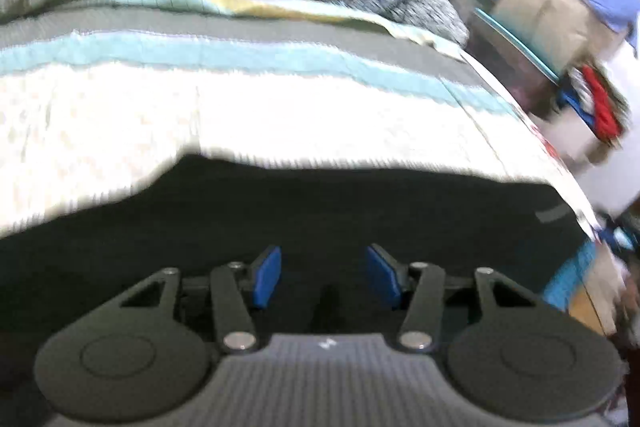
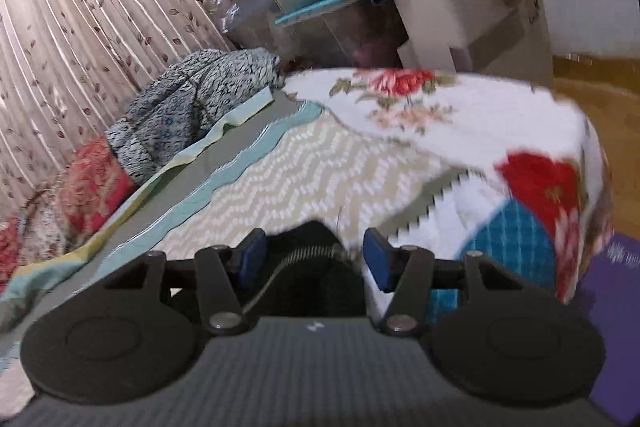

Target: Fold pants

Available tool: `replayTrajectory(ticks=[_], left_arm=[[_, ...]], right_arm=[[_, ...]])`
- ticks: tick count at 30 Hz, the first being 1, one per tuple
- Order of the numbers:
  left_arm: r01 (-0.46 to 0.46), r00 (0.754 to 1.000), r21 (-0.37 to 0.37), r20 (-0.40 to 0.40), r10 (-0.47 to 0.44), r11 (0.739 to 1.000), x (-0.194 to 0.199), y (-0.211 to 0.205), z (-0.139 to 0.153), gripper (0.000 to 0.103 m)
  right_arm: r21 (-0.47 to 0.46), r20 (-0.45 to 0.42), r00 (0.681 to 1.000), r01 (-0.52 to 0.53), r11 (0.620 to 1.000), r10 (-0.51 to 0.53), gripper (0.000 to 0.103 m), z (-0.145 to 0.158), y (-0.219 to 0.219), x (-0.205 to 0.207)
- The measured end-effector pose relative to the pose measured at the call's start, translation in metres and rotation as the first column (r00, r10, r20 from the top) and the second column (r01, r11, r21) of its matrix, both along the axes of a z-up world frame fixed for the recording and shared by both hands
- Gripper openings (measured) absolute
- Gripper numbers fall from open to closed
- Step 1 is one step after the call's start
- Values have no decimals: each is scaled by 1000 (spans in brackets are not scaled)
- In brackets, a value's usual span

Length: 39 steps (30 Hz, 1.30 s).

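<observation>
One pair of dark pants (image 1: 280,211), two tongs (image 1: 322,277) (image 2: 314,259), one bed (image 2: 304,167), one grey patterned jacket (image 2: 192,107), one floral curtain (image 2: 72,27)

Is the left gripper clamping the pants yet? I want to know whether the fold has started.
No. The left gripper has its jaws apart over the dark pants, with no cloth pinched between them.

Your left gripper (image 1: 323,277) and right gripper (image 2: 314,259): black linkage arms, silver pivot screws, blue pads (image 1: 267,277) on the fingers. Ribbed grey housing between two round black discs, small white mark at centre. Coiled spring visible on right unit.
</observation>
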<state>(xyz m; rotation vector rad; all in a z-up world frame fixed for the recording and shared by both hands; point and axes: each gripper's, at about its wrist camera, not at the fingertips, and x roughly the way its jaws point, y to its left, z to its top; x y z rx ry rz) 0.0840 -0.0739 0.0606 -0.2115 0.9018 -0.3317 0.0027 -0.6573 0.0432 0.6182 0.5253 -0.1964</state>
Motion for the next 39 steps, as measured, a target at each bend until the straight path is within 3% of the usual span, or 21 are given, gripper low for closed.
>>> replayTrajectory(ticks=[2,4,7,8,10,11,13,14,15,17,20,21,23,25,27,29,33,36,39], left_arm=[[-37,997,98,65,31,995,23,-3,0,48],[-80,993,193,102,61,978,41,1,-5,57],[-80,995,217,71,67,973,54,15,-13,79],[-68,996,222,73,53,973,56,20,-15,91],[-29,997,244,70,12,969,58,26,-21,97],[-9,998,254,56,-6,967,60,26,-25,96],[35,999,262,16,-41,964,67,28,-37,85],[54,998,259,-1,-56,964,70,28,-42,60],[78,997,250,-27,-73,965,74,27,-48,24],[51,999,270,-24,-47,962,76,26,-54,12],[-96,986,268,160,54,959,73,37,-34,11],[-157,977,236,176,117,959,77,47,-32,11],[-193,980,225,89,177,955,91,53,-45,11],[-168,986,326,35,166,930,95,42,-62,15],[-159,987,372,60,147,914,86,35,-62,39],[-195,981,324,73,181,926,77,40,-50,52],[-243,967,158,113,227,957,45,57,-19,50],[-165,981,38,107,160,985,25,59,-2,49],[-46,996,-73,68,51,996,-1,52,-8,48]], right_arm=[[7,-23,1000,-2,1000,2,56,-5,7,-8],[23,-45,999,5,1000,-4,56,-10,15,-17],[85,-54,999,9,996,-4,57,-13,26,-27],[97,-52,999,8,995,-3,57,-14,29,-26],[119,-48,999,3,993,2,57,-16,33,-23],[135,-48,999,-1,991,8,57,-17,35,-20],[153,-54,998,0,988,9,57,-19,38,-13],[154,-59,998,5,988,4,57,-20,40,-10],[156,-65,998,12,988,-2,57,-21,42,-7],[163,-73,997,27,986,-15,57,-24,45,-3],[166,-75,997,44,985,-32,57,-23,47,-3],[172,-75,997,48,984,-35,57,-24,47,-3],[193,-75,996,57,980,-44,57,-26,44,-4],[210,-70,996,69,975,-55,57,-26,43,-6],[220,-64,996,74,973,-62,57,-25,43,-9],[232,-53,997,72,970,-62,57,-24,41,-12],[282,-25,996,89,955,-86,59,-26,38,-18],[332,-10,994,108,937,-111,59,-34,35,-20],[362,14,991,121,924,-136,59,-37,35,-24]])
